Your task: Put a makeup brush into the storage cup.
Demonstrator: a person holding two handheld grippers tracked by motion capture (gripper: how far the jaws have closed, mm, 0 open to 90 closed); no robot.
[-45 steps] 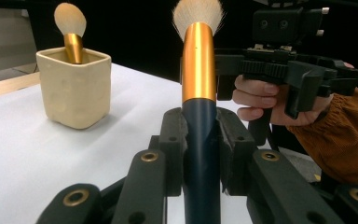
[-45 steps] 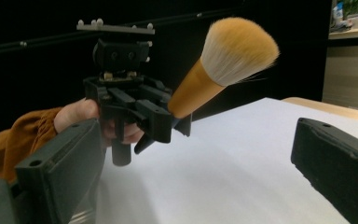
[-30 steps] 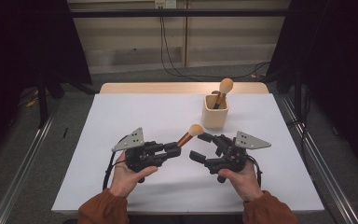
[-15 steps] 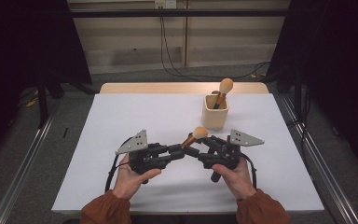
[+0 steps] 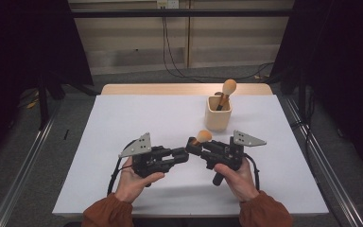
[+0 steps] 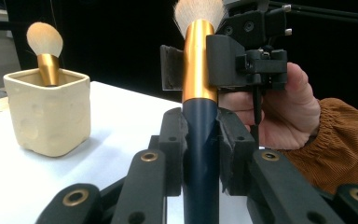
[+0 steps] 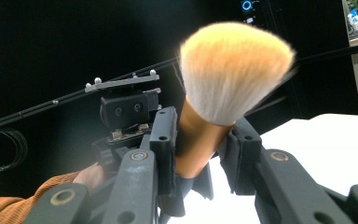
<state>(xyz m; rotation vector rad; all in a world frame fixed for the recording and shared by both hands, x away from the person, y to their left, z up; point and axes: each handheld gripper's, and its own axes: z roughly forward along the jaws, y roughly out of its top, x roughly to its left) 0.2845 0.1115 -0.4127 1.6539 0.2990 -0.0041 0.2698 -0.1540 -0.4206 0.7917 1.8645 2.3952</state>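
A makeup brush (image 5: 203,136) with a pale bristle head, gold ferrule and dark blue handle hangs just above the white table (image 5: 123,118). My left gripper (image 5: 185,156) is shut on the blue handle (image 6: 200,140). My right gripper (image 5: 191,145) faces it from the right. Its jaws have just been closing, and they now press on the gold ferrule (image 7: 196,144) below the bristles (image 7: 235,70). In the left gripper view the right gripper (image 6: 196,63) clamps the ferrule above my own jaws.
A cream square cup (image 5: 217,116) stands behind the grippers, right of centre, with a second gold-ferruled brush (image 5: 228,87) upright in it. The cup (image 6: 49,116) lies left of the held brush in the left gripper view. Dark curtains flank the table.
The right gripper has moved left to the brush head and its jaws have gone from wide open to closed on the ferrule. The left gripper has kept still with the brush.
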